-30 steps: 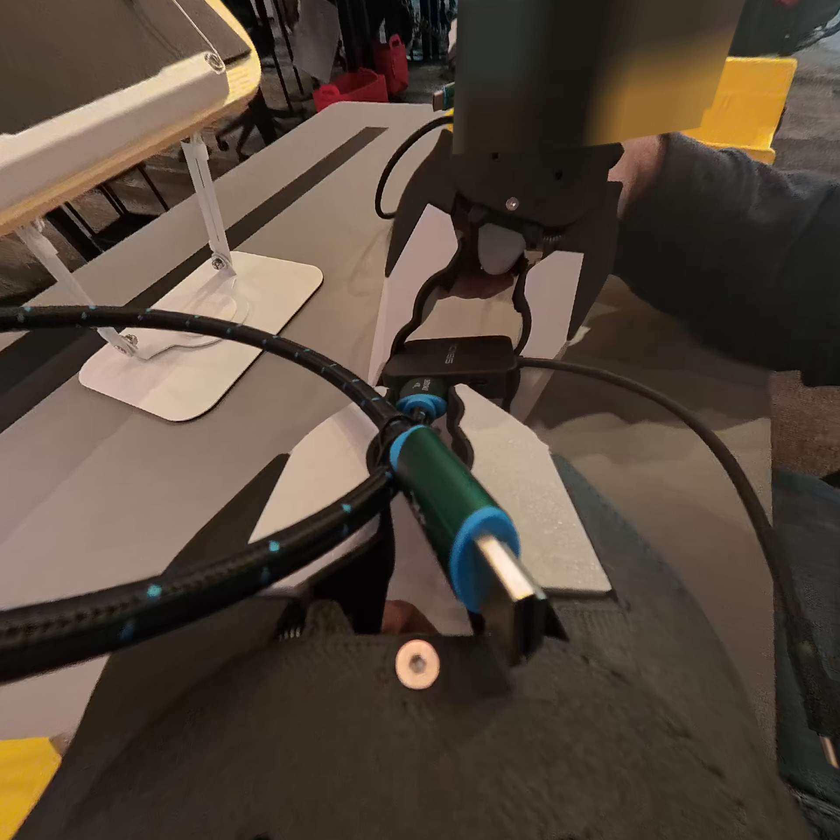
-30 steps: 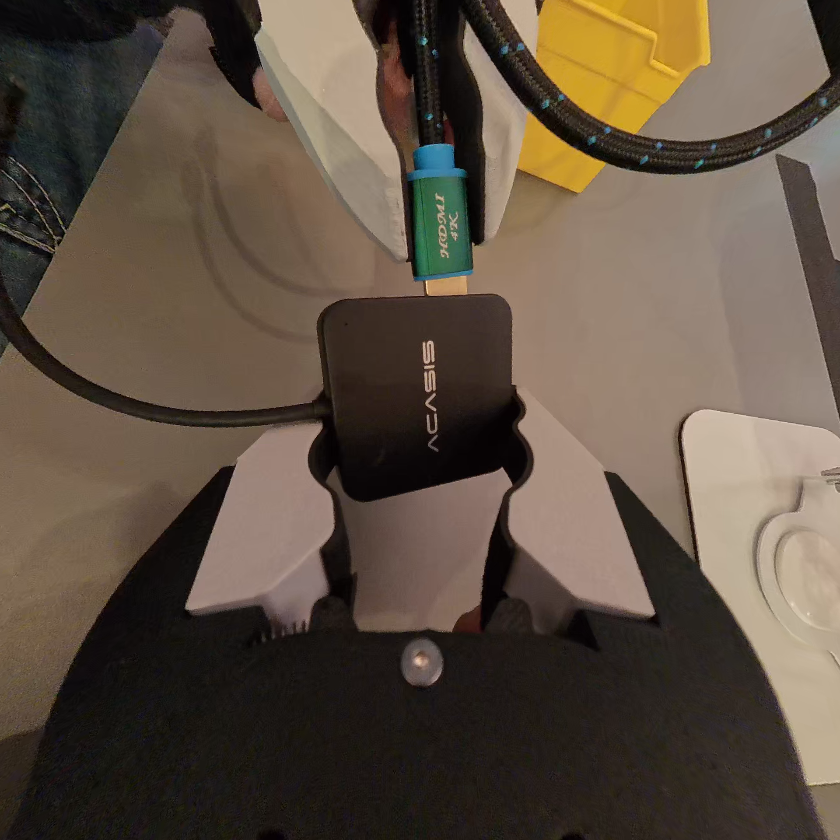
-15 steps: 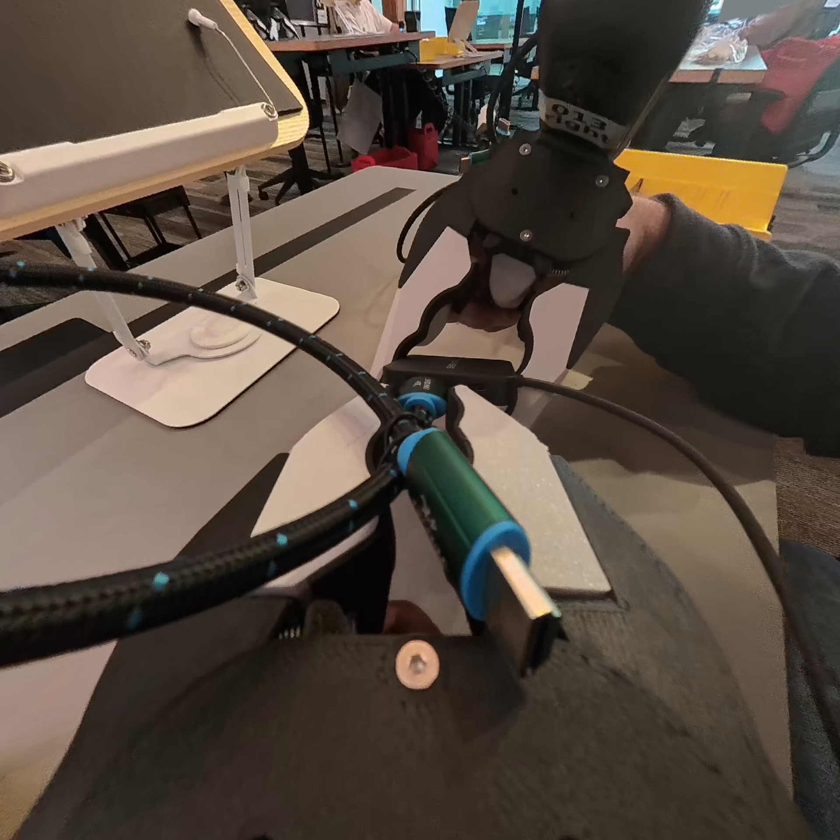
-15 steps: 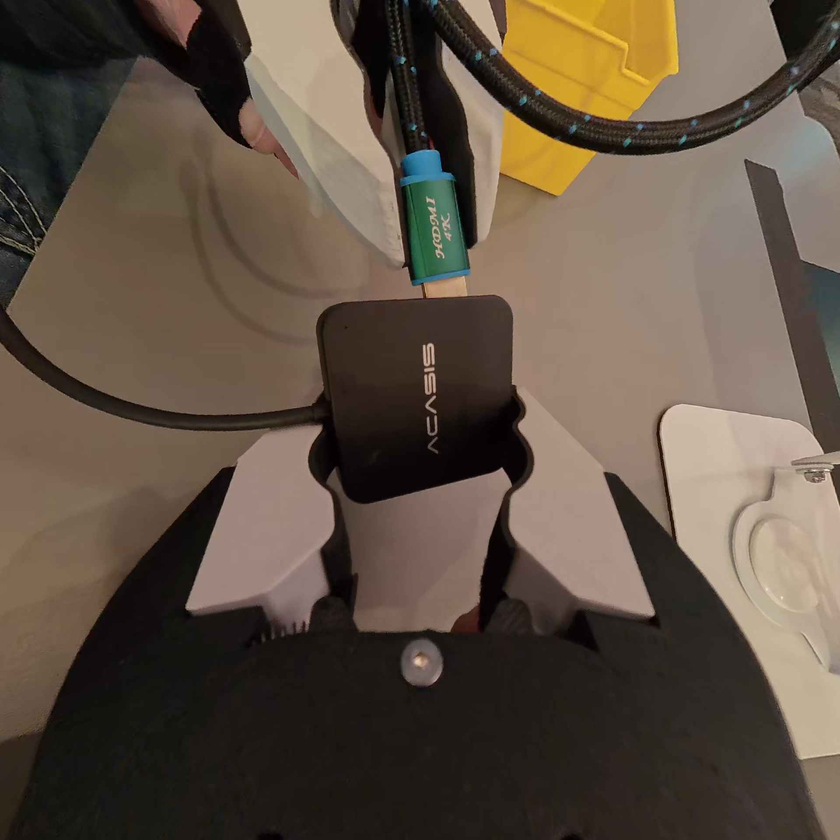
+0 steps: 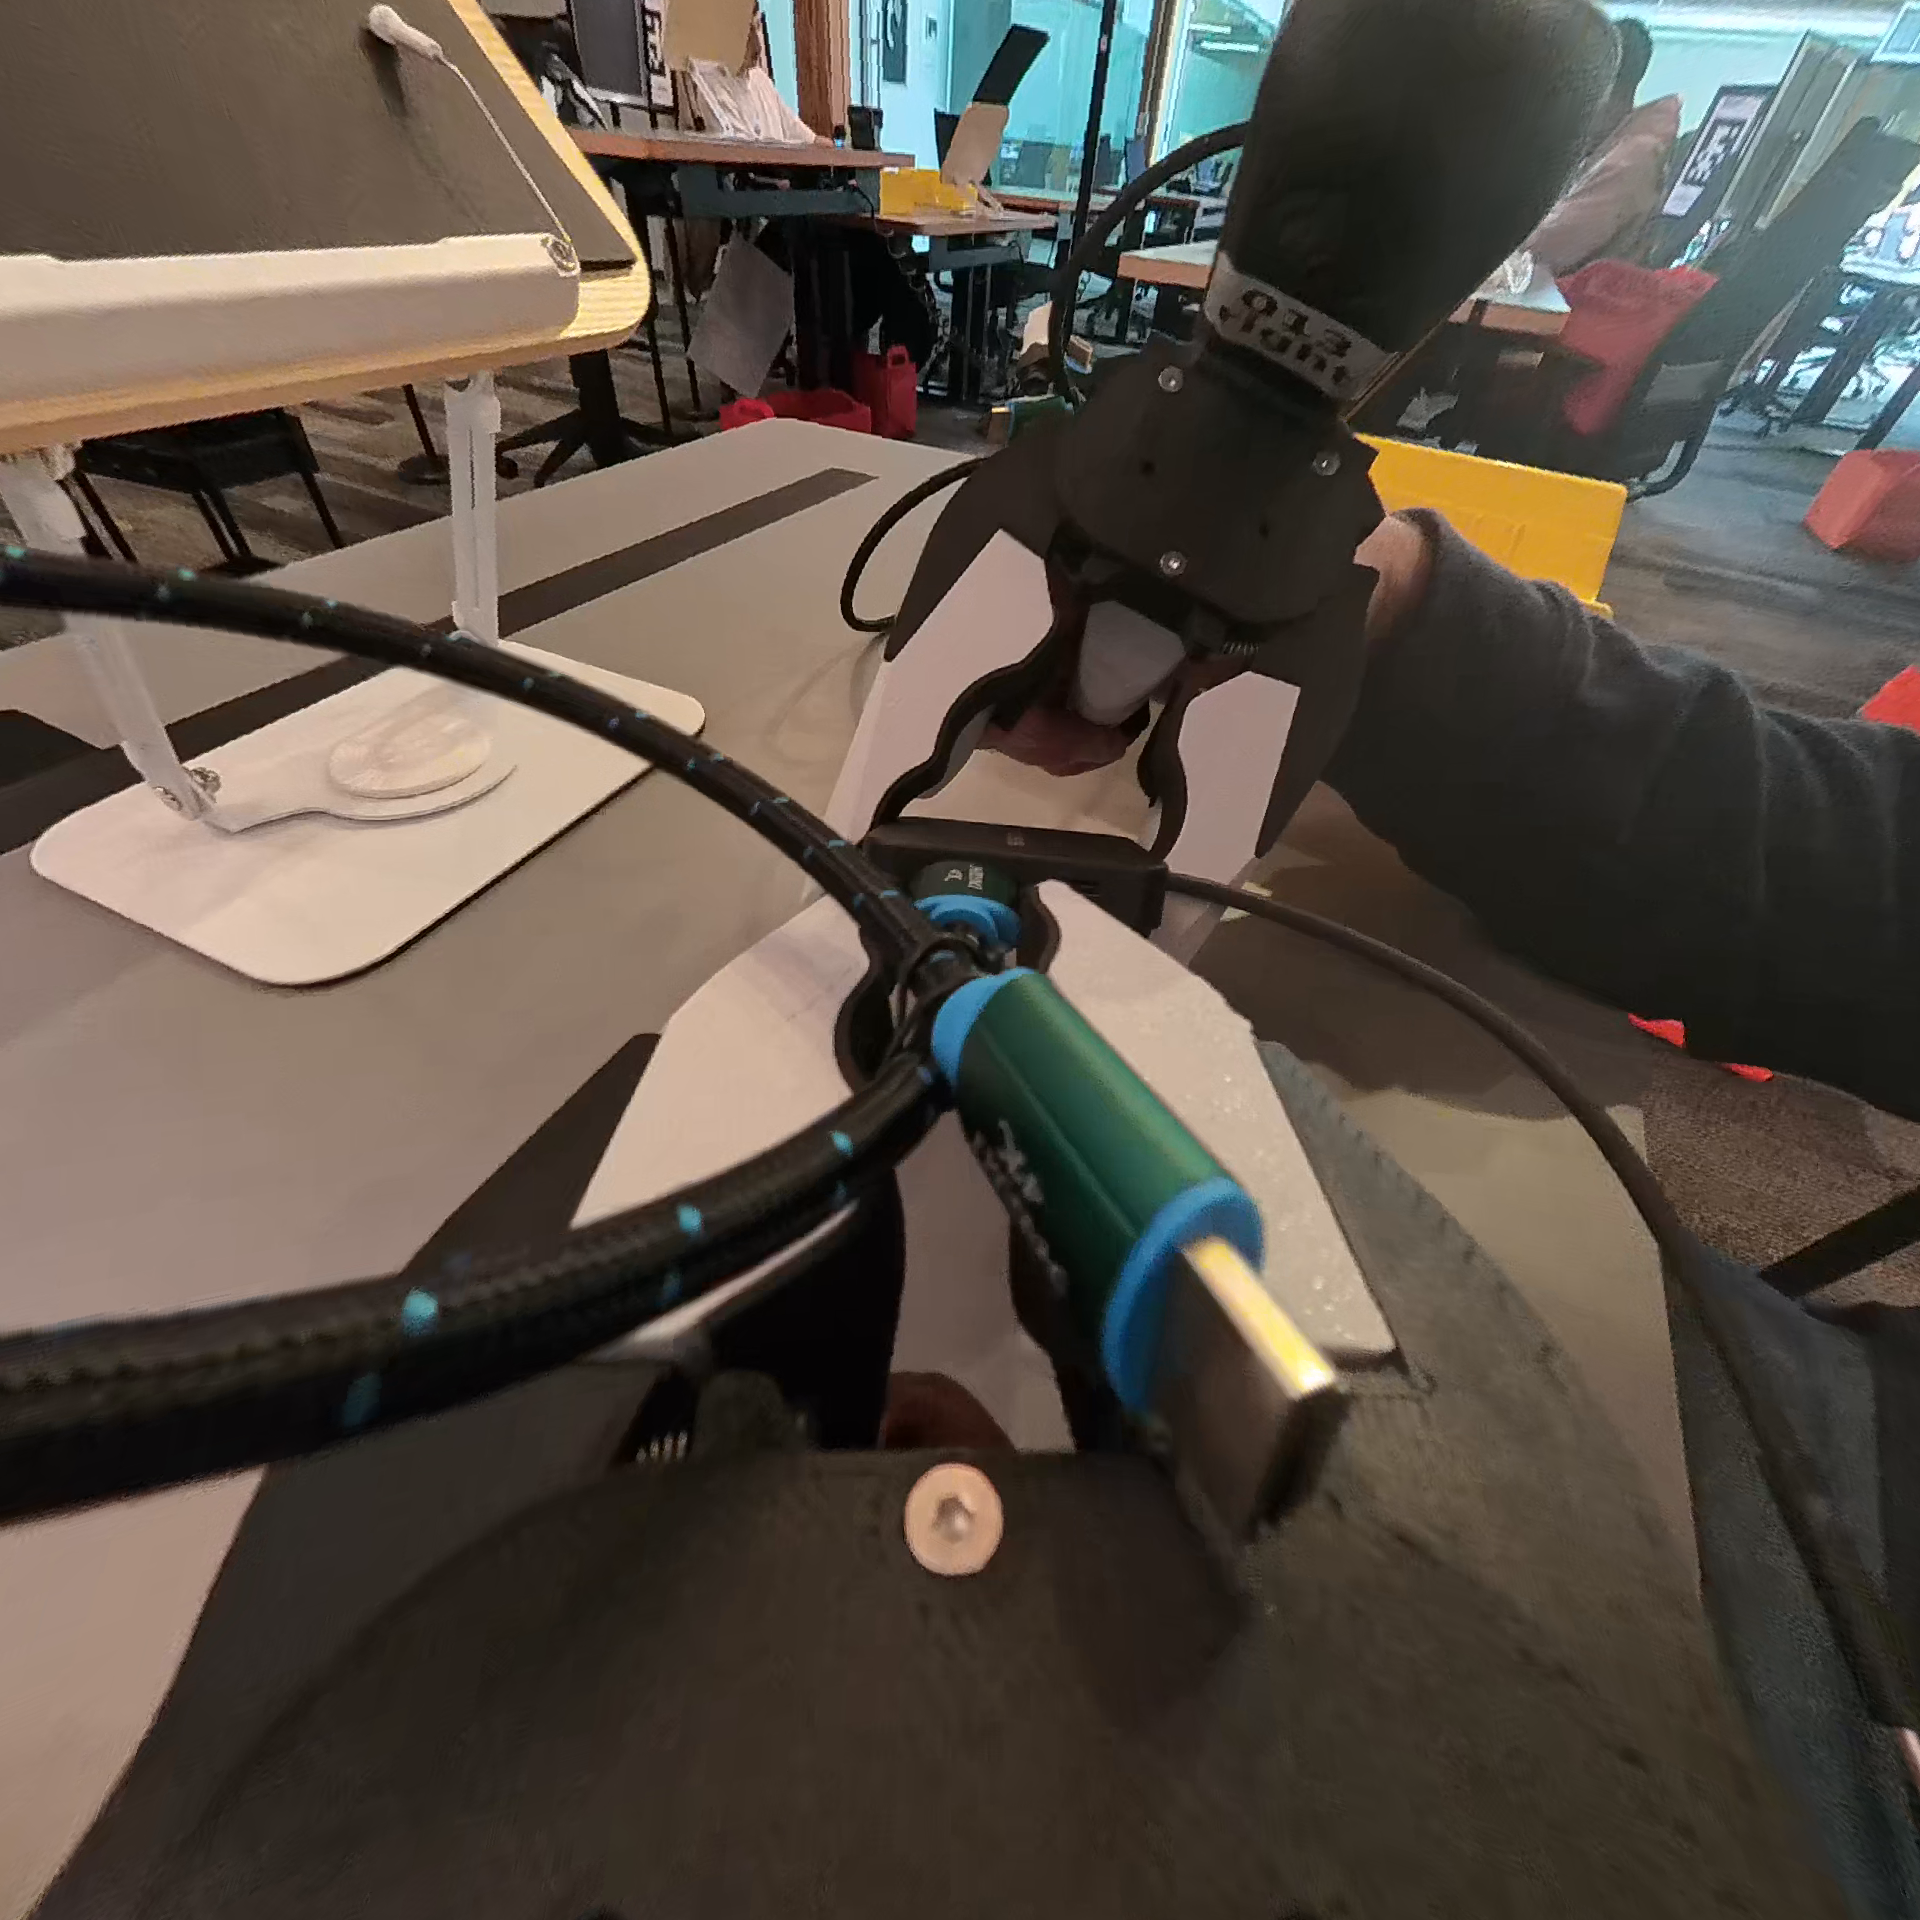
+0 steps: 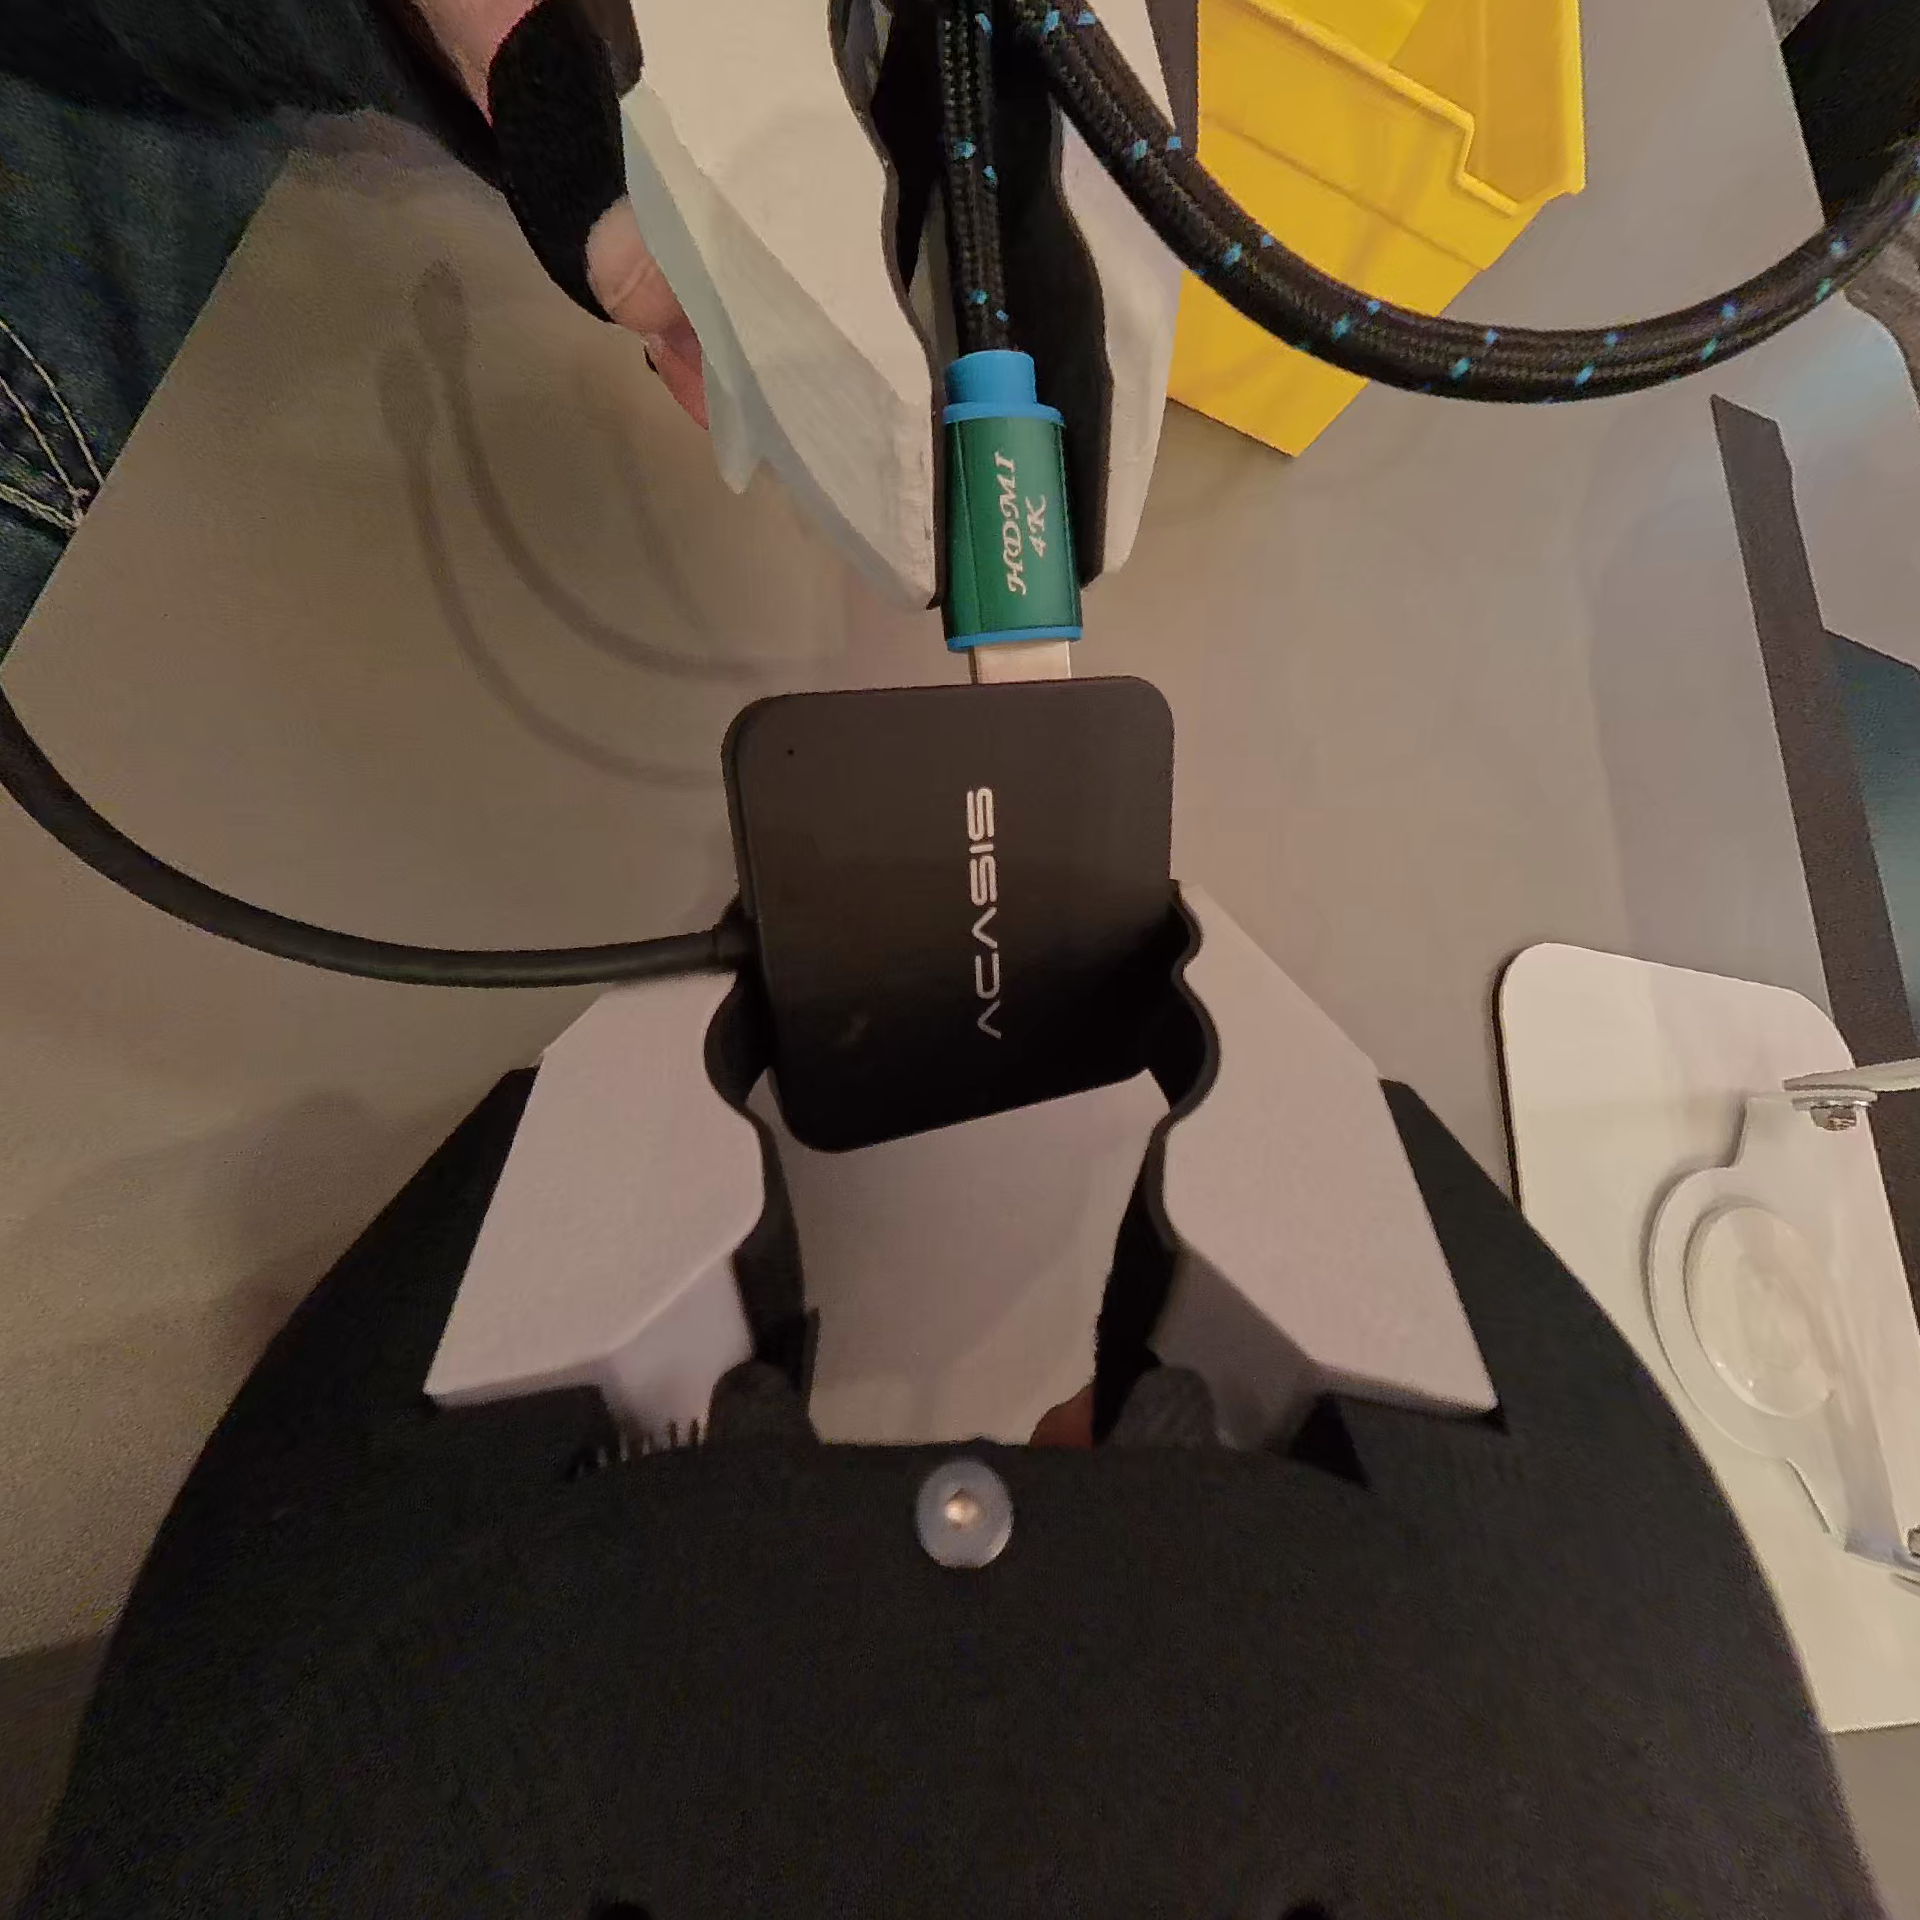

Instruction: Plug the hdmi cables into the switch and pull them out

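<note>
HDMI plug [image 6: 1013,525] tip meets switch [image 6: 961,904], each clamped by a hand-held gripper.

The left gripper [image 5: 961,961] has a broad black, matte, grainy body with a single silver screw [image 5: 953,1526] at its middle and pale grey, angular, faceted fingers [image 5: 1174,1122] edged in wavy black. The right gripper [image 6: 971,997] is built alike: black rounded housing, one silver screw [image 6: 962,1511], light grey wedge fingers [image 6: 613,1195]. Seen from the front, it carries small screws and a grey band with markings below a black handle. The person wears a dark long sleeve [image 5: 1621,810] and a black fingerless glove [image 6: 551,177].
</note>
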### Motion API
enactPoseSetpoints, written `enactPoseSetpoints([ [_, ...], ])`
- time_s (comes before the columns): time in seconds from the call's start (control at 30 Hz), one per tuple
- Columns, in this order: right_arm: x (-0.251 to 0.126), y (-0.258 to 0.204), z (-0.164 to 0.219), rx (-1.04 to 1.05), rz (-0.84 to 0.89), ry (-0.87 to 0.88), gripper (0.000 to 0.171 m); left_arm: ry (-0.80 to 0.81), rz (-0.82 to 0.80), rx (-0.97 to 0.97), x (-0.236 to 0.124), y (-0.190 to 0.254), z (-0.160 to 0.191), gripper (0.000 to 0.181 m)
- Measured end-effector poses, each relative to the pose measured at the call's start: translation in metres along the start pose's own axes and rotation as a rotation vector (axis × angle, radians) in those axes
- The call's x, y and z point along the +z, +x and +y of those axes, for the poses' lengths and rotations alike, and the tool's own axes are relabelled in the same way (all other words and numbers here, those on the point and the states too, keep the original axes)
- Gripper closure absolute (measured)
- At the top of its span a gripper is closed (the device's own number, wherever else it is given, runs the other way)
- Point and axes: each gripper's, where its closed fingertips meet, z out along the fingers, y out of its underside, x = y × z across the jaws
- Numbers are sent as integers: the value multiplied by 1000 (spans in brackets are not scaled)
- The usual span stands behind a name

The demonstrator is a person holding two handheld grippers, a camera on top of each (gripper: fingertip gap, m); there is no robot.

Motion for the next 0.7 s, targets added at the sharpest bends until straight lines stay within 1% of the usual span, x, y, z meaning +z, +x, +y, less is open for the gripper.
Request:
enactPoseSetpoints([
  [0.13, 2, 0, 3, 0, 3, -29, 99, -9, -27, 25, 1, 0, 2, 160],
  [0.27, 3, 0, 4, 8, 7, -39, 99, -58, -47, 56, 0, -2, 5, 159],
  [0.53, 7, -5, 9, -19, -10, -81, 99, -128, -6, 51, 1, -1, 17, 159],
  [0.7, 5, -3, 3, 0, -7, -45, 99, -87, 7, 11, 0, -3, 15, 159],
])
